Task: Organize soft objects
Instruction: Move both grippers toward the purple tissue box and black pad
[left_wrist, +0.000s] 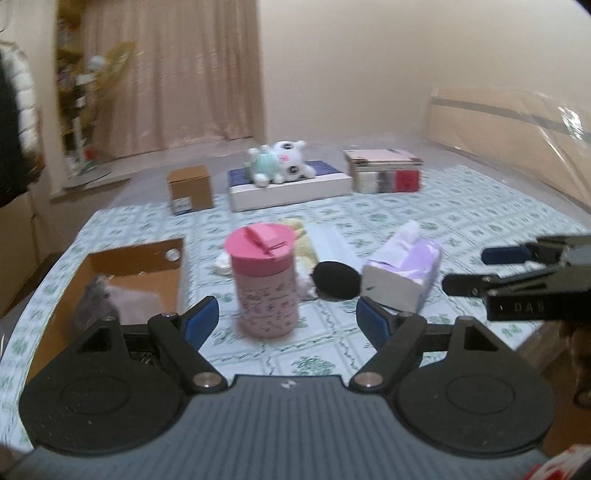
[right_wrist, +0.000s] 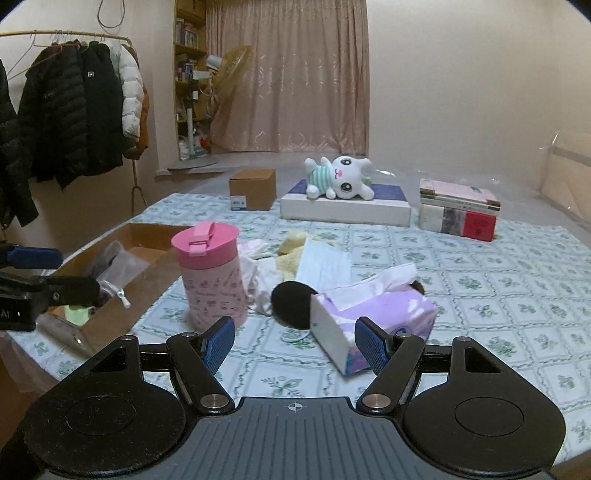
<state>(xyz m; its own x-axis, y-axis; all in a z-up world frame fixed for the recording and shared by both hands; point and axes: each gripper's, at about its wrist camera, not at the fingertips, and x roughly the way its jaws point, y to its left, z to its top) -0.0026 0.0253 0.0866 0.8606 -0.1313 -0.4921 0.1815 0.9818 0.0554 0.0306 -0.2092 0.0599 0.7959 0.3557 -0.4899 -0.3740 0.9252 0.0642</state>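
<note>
- Soft objects sit in two groups on the patterned bed cover (right_wrist: 480, 280): some already lie in the open cardboard box (right_wrist: 147, 236) at the left edge, the rest form a loose pile mid-bed.
- Plush rabbit (right_wrist: 341, 177) lies on its side on a flat white-and-blue box (right_wrist: 343, 212) at the far end, well apart from the cardboard box; judged not yet sorted.
- Purple tissue pack (right_wrist: 373, 314) lies tilted near the right gripper, tissue sticking out of its top.
- Pink lidded cup (right_wrist: 210, 273) stands upright just beside the cardboard box; hard item, probably not part of the job.
- Mid-bed pile: face mask (right_wrist: 325, 264), yellow cloth (right_wrist: 291, 254), white fabric (right_wrist: 258, 280), black round pad (right_wrist: 291, 304), touching or overlapping.
- Left gripper (left_wrist: 288, 321): fingers wide, nothing between them.
- Right gripper (right_wrist: 293, 343): fingers wide, empty, aimed toward the tissue pack and pad.
- Judgement: task partly done; pile and plush remain.
</note>
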